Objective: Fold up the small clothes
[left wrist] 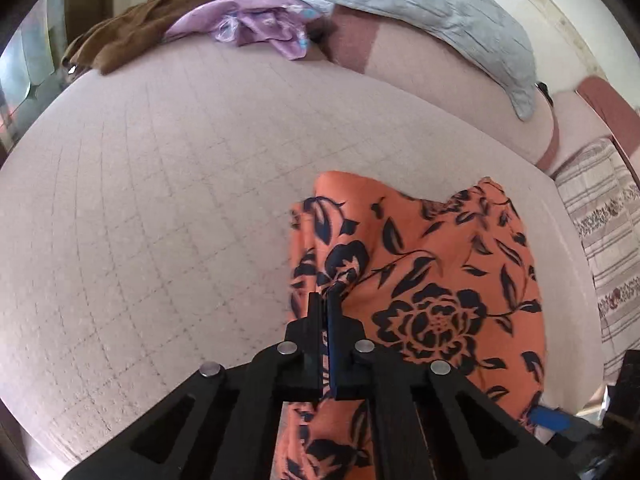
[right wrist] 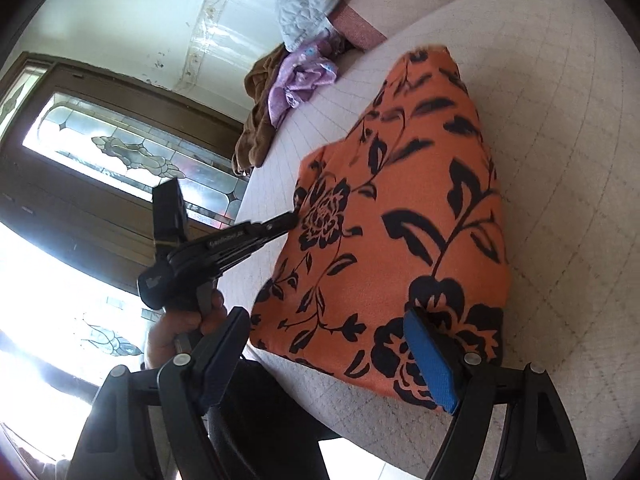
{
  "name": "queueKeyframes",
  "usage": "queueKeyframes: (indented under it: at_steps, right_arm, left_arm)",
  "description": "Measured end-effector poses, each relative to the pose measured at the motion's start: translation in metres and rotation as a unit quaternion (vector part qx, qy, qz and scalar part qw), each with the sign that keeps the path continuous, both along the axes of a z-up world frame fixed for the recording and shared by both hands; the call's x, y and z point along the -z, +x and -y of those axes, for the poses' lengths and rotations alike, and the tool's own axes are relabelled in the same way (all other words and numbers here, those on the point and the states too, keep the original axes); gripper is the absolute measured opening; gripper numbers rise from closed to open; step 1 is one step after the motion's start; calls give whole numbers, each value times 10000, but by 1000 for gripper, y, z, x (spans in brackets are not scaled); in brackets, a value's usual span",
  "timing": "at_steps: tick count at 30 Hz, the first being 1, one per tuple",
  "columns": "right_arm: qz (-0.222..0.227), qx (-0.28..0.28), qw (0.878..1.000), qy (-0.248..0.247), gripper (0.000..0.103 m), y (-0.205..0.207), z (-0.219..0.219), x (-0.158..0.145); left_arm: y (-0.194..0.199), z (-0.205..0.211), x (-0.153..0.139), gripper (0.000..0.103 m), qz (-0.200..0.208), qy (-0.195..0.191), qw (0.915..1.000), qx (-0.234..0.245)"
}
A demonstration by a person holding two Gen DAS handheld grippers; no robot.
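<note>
Grey quilted pillow (left wrist: 440, 12) on the bed's far side; stained-glass door (right wrist: 132, 160) beyond.

bed (left wrist: 160, 200): pale quilted cover | wall (right wrist: 132, 12): white | window (right wrist: 132, 148): brown frame, leaded glass, bright daylight

Black claws (left wrist: 326, 292), silver rivets; right claw (right wrist: 332, 340) blue-padded.
</note>
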State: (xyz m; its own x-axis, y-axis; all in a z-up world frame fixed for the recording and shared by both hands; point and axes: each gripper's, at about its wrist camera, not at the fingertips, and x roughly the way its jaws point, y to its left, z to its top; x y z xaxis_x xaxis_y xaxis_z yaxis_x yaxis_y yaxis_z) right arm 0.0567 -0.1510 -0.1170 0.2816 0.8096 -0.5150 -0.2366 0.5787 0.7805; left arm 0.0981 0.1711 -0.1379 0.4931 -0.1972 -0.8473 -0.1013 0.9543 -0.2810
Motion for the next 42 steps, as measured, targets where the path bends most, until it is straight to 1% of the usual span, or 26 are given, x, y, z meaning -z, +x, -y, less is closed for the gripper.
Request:
queueKeyframes:
  at_steps: [1,2,4,6,10,12,13,15,16,17,19,21,22,23,24,25,26,28,29,31,32,34,35,37,40,42]
  right_arm:
    - [70,14,10000,-5,82,1,2,-5]
    - [91,17,10000,-5,82,3,3,-7]
    - [114,58,9999,-63,82,10,4,-11]
    - [156,73,9998,-46,82,14,7,-14]
    - [134,154,9998,-20,82,21,10,-13]
    - [72,177,9998,-29,82,20,11,-9]
    - [50,176,9998,-9,82,19,12,-7]
    - [66,187,9998,-12,82,17,13,-7]
    - [56,202,9998,10,82,16,14,-6]
    - [39,213,9998,40,82,16,14,-5]
    - [22,227,9997,76,82,17,15,-5]
    - [67,238,9997,81,82,16,17,-8]
    - [93,246,9996,84,82,16,17,-9]
    - [110,255,9996,82,82,16,18,-11]
    - [119,262,9996,84,82,16,20,-12]
    - [125,276,9995,82,82,15,22,-13]
    - [129,280,9995,77,82,15,23,-13]
    - [89,293,9995,66,82,16,26,-10]
    - [64,297,9995,70,82,16,26,-9]
    - [37,279,9996,57,82,18,26,-8]
    - [51,268,9996,51,82,18,25,-9]
    - [105,263,9996,46,82,19,26,-12]
    - [115,272,9996,44,82,20,27,-13]
    - [122,305,9994,72,82,23,29,-15]
    - [72,309,9995,85,82,35,29,-16]
    - [157,293,9993,146,82,43,26,-25]
  left_arm:
    - [1,-1,8,2,-102,-69,9999,30]
    - [0,1,10,2,-51,-58,9999,84]
    - [-5,4,3,2,109,-139,9997,162]
    - [-7,4,-5,3,136,-109,9997,193]
    - [2,3,4,7,-165,-70,9996,224]
    - [3,4,-5,7,-69,-285,9993,214]
    - [0,1,-12,9,22,-392,9990,192]
    - [-2,2,-29,28,332,-508,9979,210]
    - [-3,3,-34,56,447,-479,9976,245]
    - [3,6,-36,70,518,-386,9975,269]
    - [16,11,-33,70,525,-242,9979,286]
    - [34,11,-18,69,195,-267,9989,326]
    - [40,13,-11,56,95,-267,9988,401]
    - [39,14,-11,39,41,-223,9986,471]
    - [41,16,-5,34,-109,-126,9986,508]
    - [42,15,-1,31,-159,-147,9986,485]
    - [45,14,3,28,-213,-245,9985,437]
    - [47,7,7,13,-325,-405,9981,329]
    - [47,4,6,10,-308,-440,9980,327]
    - [39,2,-5,8,-92,-232,9993,275]
    - [35,2,-11,4,37,-153,9996,232]
    - [28,-2,-13,4,175,-60,9997,128]
    - [30,-5,-8,4,115,-86,9998,112]
    - [35,-13,17,4,-188,-233,9995,95]
    - [33,-9,18,4,-116,-53,9998,151]
    - [33,-3,20,5,-98,101,9997,193]
